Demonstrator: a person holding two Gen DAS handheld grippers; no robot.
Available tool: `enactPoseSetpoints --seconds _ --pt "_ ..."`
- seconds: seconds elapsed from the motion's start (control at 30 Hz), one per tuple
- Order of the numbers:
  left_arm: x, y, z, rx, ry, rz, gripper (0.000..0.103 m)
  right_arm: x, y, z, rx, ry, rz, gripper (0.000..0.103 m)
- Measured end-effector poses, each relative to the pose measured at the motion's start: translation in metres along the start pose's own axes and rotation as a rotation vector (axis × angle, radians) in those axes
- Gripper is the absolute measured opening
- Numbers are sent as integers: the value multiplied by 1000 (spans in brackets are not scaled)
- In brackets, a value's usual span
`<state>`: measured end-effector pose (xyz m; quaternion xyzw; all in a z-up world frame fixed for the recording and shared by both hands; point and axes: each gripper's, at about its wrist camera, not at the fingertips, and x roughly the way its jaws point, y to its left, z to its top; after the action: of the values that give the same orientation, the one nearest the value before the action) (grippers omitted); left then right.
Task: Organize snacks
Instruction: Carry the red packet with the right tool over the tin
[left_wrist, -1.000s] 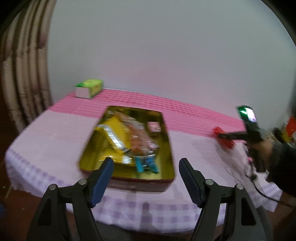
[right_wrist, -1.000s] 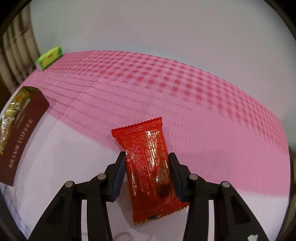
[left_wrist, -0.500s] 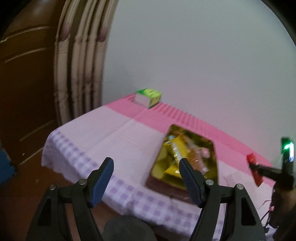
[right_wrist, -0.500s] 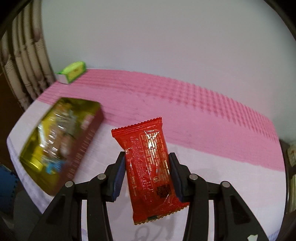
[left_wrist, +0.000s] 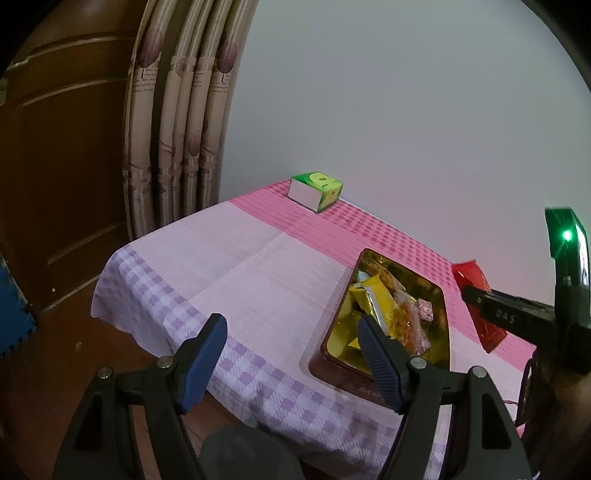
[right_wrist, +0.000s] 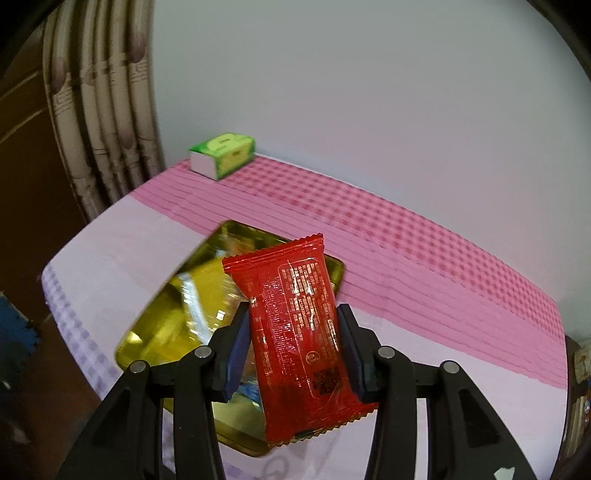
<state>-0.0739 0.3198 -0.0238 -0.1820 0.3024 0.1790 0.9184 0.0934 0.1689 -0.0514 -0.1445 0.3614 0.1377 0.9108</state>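
A red snack packet is clamped upright between the blue pads of my right gripper, raised over a gold-lined tin. From the left wrist view the same packet hangs beside the tin, which holds yellow, orange and pink wrapped snacks. My left gripper stands open and empty near the table's front edge, to the left of the tin. The packet hides part of the tin's far end in the right wrist view.
A green and white tissue pack sits at the far corner of the pink checked tablecloth. Striped curtains and a brown wooden door stand left of the table. A blue floor mat lies below.
My right gripper carried the red packet up off the cloth and leftward over the tin. My left gripper swung left, so the tin shifted from centre to the right of its view.
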Motion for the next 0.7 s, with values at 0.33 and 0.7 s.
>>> enactPoseSetpoints --seconds 0.33,0.7 --pt "7 -2 1 34 25 64 75 -3 43 20 -32 -20 35 42" --pt "9 1 3 55 26 84 89 20 71 15 -41 10 39 42"
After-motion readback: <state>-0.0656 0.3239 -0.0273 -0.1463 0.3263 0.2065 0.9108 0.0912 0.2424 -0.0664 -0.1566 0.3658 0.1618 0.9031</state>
